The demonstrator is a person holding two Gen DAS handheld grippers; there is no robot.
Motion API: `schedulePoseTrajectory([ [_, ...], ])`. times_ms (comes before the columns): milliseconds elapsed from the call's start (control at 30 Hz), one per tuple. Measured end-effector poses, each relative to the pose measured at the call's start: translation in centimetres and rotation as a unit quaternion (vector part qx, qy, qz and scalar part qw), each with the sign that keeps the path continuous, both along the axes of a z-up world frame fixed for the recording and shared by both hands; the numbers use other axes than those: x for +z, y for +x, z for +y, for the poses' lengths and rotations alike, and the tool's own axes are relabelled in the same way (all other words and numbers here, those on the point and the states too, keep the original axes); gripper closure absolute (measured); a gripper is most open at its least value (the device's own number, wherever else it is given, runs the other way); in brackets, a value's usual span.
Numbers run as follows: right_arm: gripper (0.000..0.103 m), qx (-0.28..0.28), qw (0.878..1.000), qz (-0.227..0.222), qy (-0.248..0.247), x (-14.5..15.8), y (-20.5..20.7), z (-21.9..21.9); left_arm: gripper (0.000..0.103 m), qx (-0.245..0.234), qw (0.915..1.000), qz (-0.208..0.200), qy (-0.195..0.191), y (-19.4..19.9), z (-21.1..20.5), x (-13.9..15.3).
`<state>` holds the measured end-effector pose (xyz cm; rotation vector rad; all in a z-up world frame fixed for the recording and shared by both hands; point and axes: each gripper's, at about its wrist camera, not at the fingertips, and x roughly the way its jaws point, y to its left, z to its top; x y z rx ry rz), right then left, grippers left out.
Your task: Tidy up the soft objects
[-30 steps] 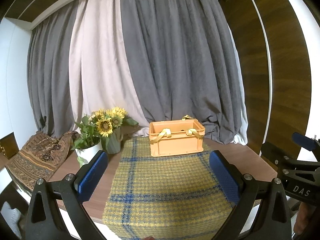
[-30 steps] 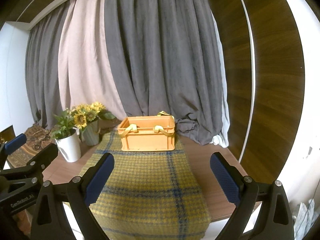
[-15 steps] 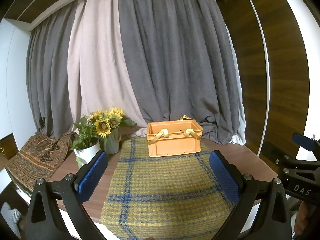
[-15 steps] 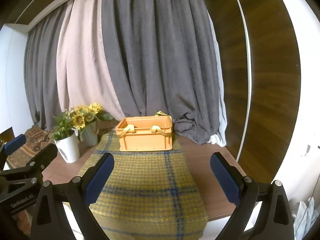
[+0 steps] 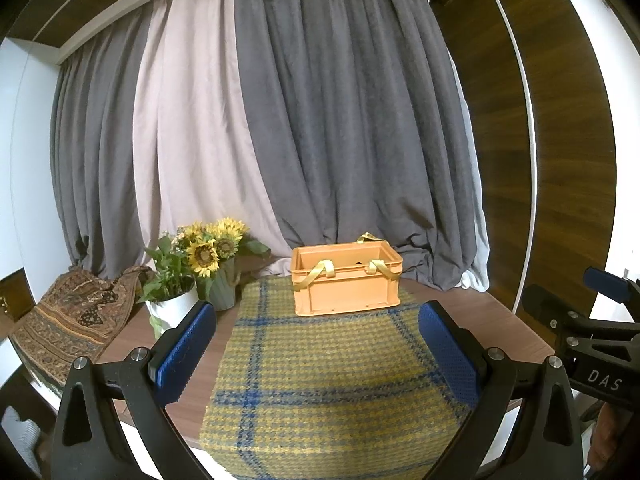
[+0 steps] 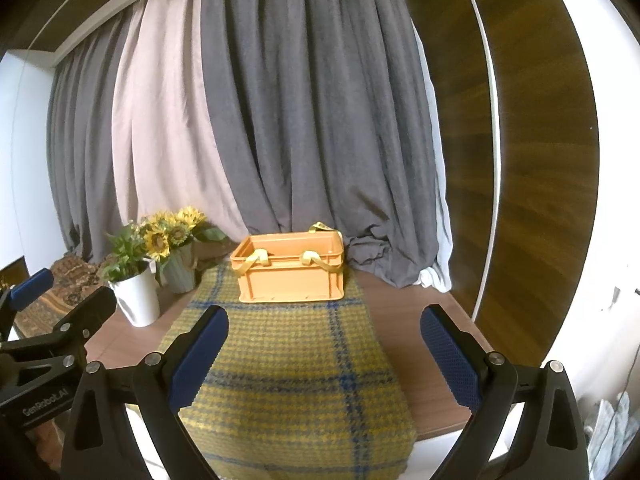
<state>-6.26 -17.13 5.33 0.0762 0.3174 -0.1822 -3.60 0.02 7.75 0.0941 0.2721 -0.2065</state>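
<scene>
Both jaws of the left gripper (image 5: 318, 350) stand wide apart in the left wrist view, holding nothing, blue pads facing each other above the near part of a yellow-and-blue plaid blanket (image 5: 320, 376). The blanket runs along a brown wooden table (image 5: 496, 328) and hangs over its near edge. On the blanket's far end, well beyond the fingertips, sits an orange crate (image 5: 346, 294) with yellow straps (image 5: 320, 270) draped over its front rim. Left of the blanket stand sunflowers (image 5: 206, 254) and a white pot (image 5: 172, 312); a patterned cloth (image 5: 76, 320) lies at the table's left end. The right gripper (image 5: 592, 332) shows at the right edge, lettered "DAS". Grey and pale curtains (image 5: 320, 140) close off the far side.

From the right wrist view, the right gripper (image 6: 324, 354) is likewise spread open and empty over the blanket (image 6: 296, 380), with the crate (image 6: 290, 280) ahead between the pads. The left gripper (image 6: 44, 340) reads "GenRobot.AI". Bare tabletop (image 6: 404, 312) lies right of the blanket.
</scene>
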Motion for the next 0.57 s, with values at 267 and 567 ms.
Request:
schedulePoseTrajectory([
  [267, 0.005, -0.001, 1.000, 0.000, 0.000, -0.03, 0.02, 0.09, 0.000, 0.001, 1.0000, -0.001, 0.001, 0.03, -0.03, 0.00],
  [567, 0.005, 0.000, 1.000, -0.001, 0.000, 0.00, 0.07, -0.14, 0.000, 0.000, 1.0000, -0.002, 0.000, 0.19, -0.06, -0.15],
])
